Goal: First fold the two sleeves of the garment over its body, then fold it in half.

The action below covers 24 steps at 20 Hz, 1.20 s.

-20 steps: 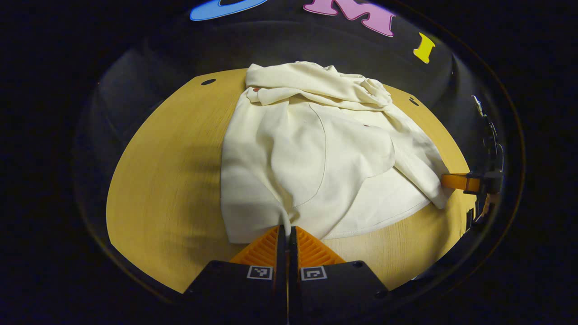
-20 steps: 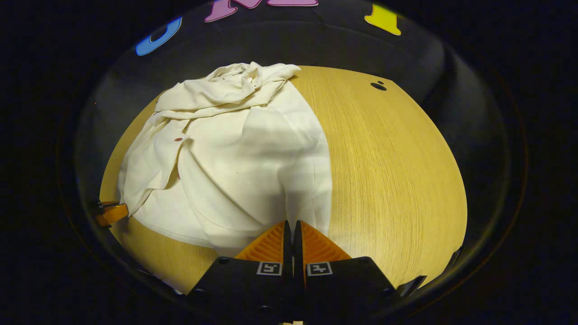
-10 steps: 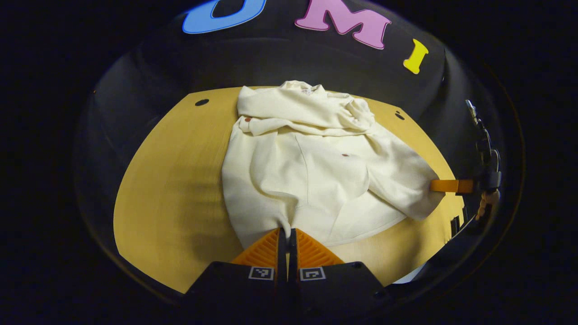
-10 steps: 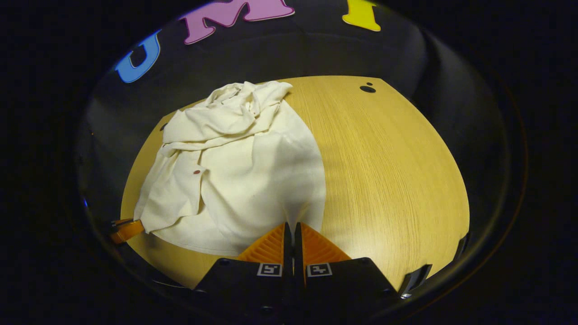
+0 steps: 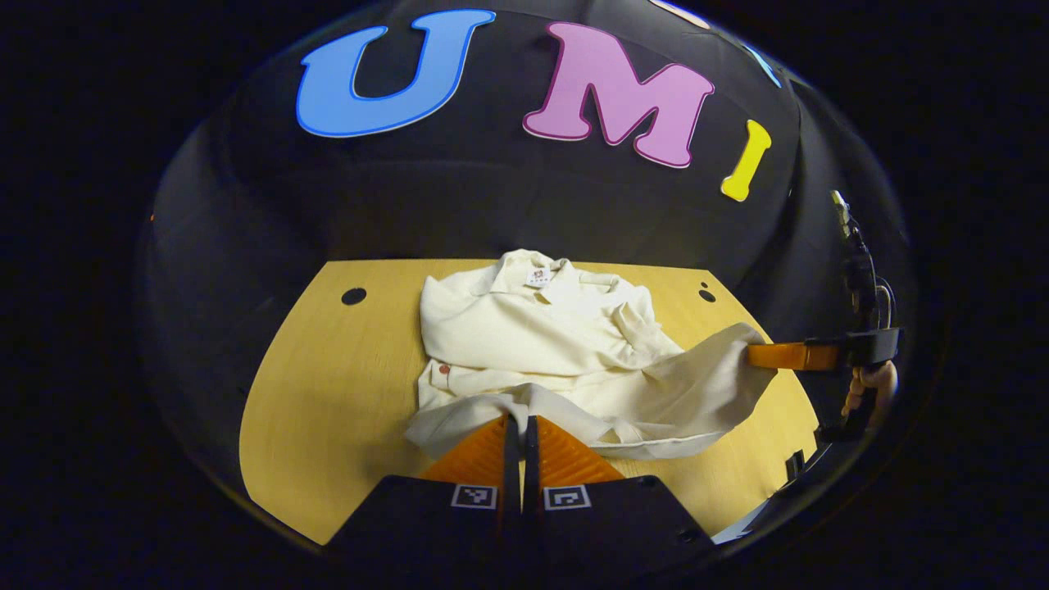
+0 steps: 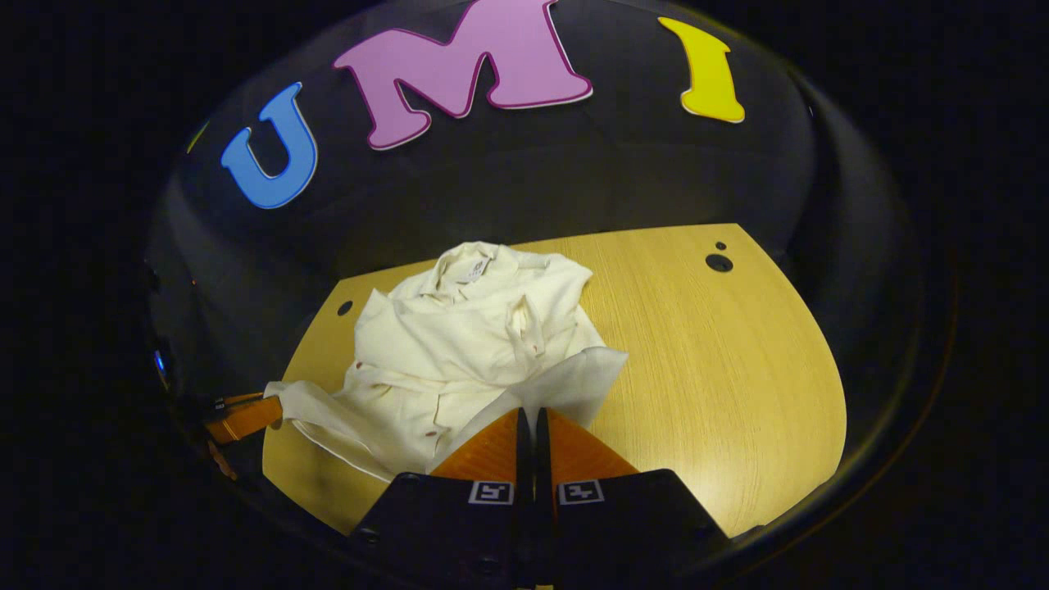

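Left gripper view: my left gripper [image 5: 515, 426] clamped on the garment [image 5: 533, 336] hem; at right frame edge, my right gripper [image 5: 758, 355] and hand [image 5: 870, 383]. Right gripper view: right gripper [image 6: 529, 422] pinching hem; left gripper [image 6: 250, 414] lower left. Cream garment, rumpled, collar far, centre tabletop [image 5: 328, 385].

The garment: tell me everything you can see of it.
The garment is a cream shirt of soft woven-looking cloth, with a collar and a small neck label at its far end and a few small dark buttons. It lies crumpled on the wooden table, sleeves bunched over the body. Its near hem is lifted off the table and stretched between the left gripper and the right gripper, each shut on a corner of it. The far part rests on the table.
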Available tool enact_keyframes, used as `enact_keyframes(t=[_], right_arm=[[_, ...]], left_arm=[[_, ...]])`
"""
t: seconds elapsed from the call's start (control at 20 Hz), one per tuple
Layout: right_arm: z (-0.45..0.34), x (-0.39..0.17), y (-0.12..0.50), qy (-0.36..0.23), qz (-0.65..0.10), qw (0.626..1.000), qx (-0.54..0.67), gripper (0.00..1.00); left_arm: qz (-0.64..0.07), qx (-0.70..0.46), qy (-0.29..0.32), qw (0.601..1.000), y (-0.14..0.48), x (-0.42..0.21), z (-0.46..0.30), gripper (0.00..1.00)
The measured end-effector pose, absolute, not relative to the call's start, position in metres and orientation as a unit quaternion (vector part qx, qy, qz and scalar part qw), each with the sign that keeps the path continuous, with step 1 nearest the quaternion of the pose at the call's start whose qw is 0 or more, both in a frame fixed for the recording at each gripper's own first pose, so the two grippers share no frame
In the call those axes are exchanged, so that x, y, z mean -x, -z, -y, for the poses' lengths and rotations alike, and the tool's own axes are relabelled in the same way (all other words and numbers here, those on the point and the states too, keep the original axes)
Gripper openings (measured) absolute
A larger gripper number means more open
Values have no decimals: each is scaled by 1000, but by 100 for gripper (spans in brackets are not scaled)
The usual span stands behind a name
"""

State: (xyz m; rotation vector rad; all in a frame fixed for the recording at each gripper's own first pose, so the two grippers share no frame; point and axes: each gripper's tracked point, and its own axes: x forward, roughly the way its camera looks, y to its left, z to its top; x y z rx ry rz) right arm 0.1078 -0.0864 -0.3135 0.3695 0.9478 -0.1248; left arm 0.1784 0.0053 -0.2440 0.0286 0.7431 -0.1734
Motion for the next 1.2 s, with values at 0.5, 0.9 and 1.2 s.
enact_keyframes(t=[0.5,0.9,1.2], right_arm=[[124,-286,315,87,-378,905,-174,5],[154,-379,402,108,-366,921,-79,6],[164,-399,432,137,-343,929,-37,80]], left_arm=[[-286,12,102,953,222,-358,-31,6],[-255,24,90,962,302,-482,-60,8],[-256,-5,61,965,346,-501,-71,69]])
